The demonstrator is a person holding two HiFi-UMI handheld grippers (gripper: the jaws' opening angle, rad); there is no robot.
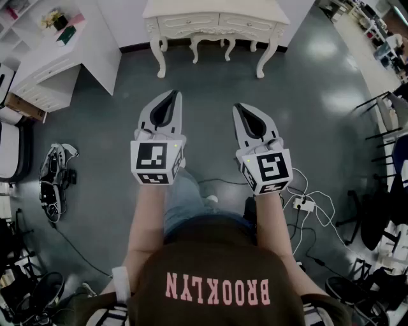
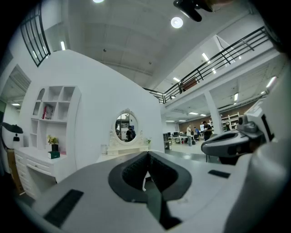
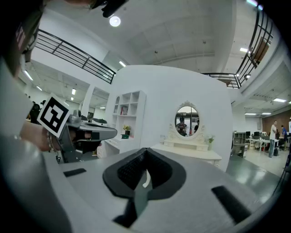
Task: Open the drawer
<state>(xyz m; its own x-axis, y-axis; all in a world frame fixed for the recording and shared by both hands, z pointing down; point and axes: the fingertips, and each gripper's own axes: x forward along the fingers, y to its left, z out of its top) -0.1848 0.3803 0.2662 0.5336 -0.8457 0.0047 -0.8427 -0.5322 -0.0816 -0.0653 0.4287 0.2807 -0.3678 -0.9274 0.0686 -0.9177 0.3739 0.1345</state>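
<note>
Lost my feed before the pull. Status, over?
Left gripper shut, empty; right gripper shut, empty. Both short of the dressing table; drawer closed, untouched. Bare floor between.

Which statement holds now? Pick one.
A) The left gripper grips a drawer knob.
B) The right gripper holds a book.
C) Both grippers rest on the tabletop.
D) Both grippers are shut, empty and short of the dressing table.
D: the left gripper and right gripper each have jaws together with nothing between them, and the white dressing table stands ahead, apart from both.
</note>
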